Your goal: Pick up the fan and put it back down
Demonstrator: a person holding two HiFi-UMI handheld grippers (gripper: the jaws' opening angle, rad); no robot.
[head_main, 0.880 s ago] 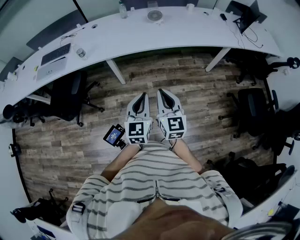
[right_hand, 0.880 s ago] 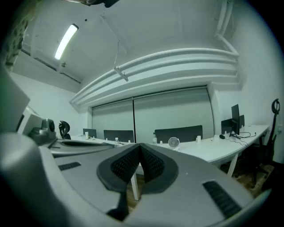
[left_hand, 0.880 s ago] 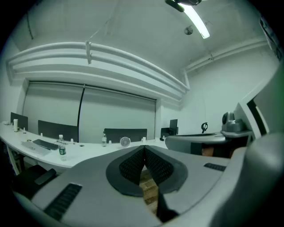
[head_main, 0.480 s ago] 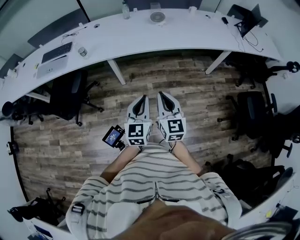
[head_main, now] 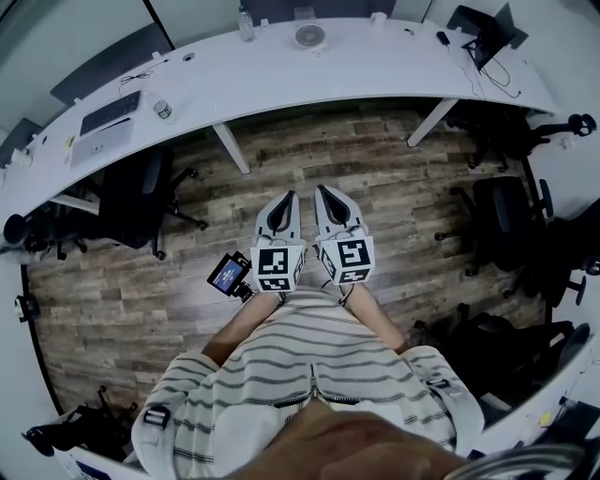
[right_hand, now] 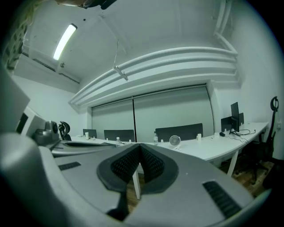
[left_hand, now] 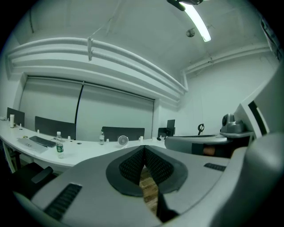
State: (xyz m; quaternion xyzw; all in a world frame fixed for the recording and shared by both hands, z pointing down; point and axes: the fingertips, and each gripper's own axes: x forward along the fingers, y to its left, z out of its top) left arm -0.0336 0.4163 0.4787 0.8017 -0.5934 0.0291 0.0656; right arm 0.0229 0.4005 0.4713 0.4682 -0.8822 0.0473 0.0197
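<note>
White and round, the small fan (head_main: 308,36) stands upright on the long curved desk (head_main: 281,80), at the middle of its far edge, with nothing touching it. A clear bottle (head_main: 246,21) stands near it on the same desk, a little toward the desk's left end. Farther along that side lies a dark keyboard (head_main: 111,109). At the desk's right end a dark monitor (head_main: 483,28) stands with cables trailing beside it. One black office chair (head_main: 136,192) sits tucked against the desk's left part, and another (head_main: 506,220) stands off the desk's right end. Plank wood floor (head_main: 394,187) stretches between the desk and me.

Well short of the desk, I hold my left claw (head_main: 282,197) and my right claw (head_main: 323,192) side by side, about level, both aimed at the desk's middle where the fan stands. Each claw's jaws are pressed fully together, the ribbed pads meeting with nothing caught between them. A small blue-lit screen (head_main: 226,275) hangs at the left claw's outer side, the side away from the desk's right end. My striped shirt (head_main: 309,366) shows behind both claws.
</note>
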